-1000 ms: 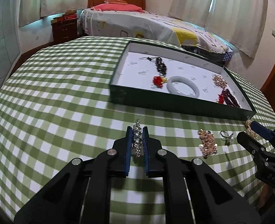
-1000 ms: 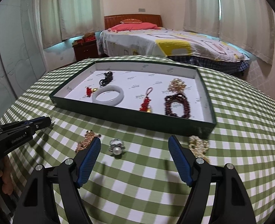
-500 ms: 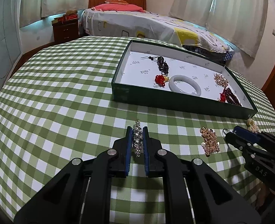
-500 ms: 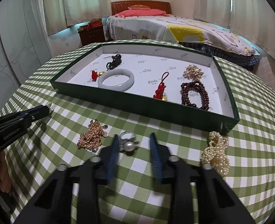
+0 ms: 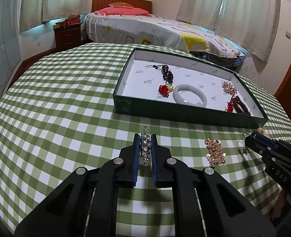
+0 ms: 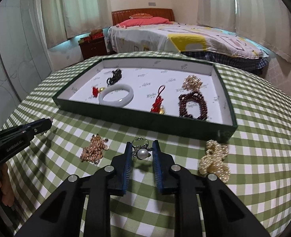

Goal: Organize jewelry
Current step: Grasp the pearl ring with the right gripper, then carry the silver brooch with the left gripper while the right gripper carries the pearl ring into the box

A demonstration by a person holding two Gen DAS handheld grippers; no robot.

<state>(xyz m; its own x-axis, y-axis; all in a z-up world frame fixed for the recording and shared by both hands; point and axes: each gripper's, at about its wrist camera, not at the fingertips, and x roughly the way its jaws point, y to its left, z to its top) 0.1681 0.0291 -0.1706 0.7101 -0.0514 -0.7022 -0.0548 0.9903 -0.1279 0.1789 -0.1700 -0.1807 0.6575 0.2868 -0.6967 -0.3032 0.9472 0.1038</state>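
The left claw [image 5: 145, 144] pinches a crystal piece [image 5: 145, 146] over the surface [image 5: 66, 118], in front of the tray [image 5: 185, 112]. The right claw [image 6: 142, 152] is narrowed on a pearl ring [image 6: 141, 152] lying near the tray's front wall, between a gold chain [image 6: 93, 151] and pearl beads [image 6: 214, 160].

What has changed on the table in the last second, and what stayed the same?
The right gripper moved in from wide open and closed its jaws around the pearl ring. The left gripper stayed shut on the crystal piece. The gold chain, pearl strand and tray did not move.
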